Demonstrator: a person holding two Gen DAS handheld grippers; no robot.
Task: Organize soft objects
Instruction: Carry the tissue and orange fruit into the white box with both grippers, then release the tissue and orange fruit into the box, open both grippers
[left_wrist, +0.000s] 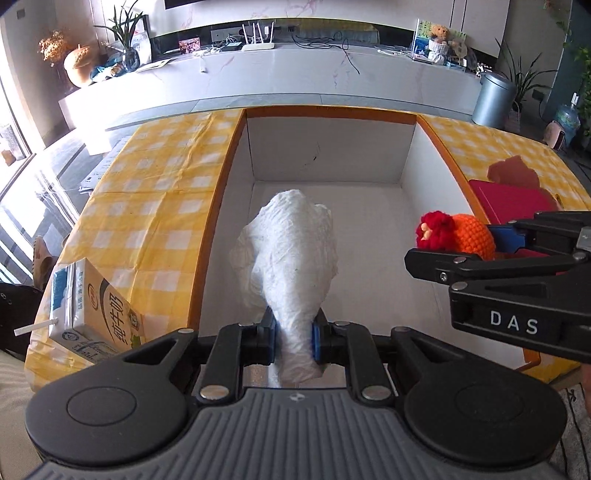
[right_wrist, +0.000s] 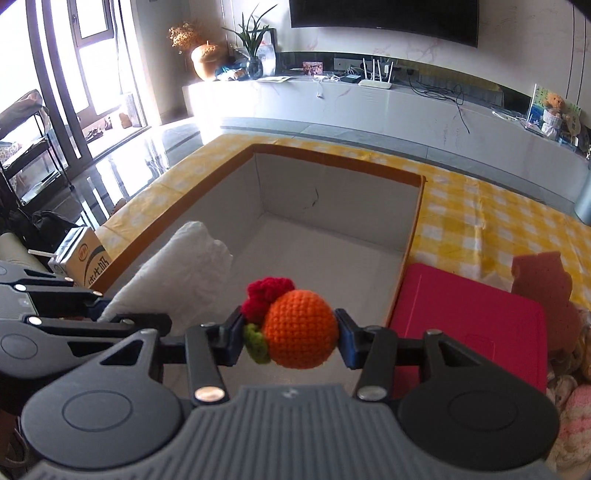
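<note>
Two tools over one box (left_wrist: 236, 155): one white bundle (left_wrist: 291, 254), one crocheted ball (right_wrist: 300, 328).

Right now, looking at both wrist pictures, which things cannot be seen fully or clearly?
- Box floor, left wrist view: partly hidden behind the white crumpled bag held in the left claw.
- Milk carton, right wrist view: lower part hidden by the left claw.
- Pink knitted item, right wrist view: cut off by the edge, blurred.
- Brown sponge, left wrist view: lower part hidden behind the red box.
</note>
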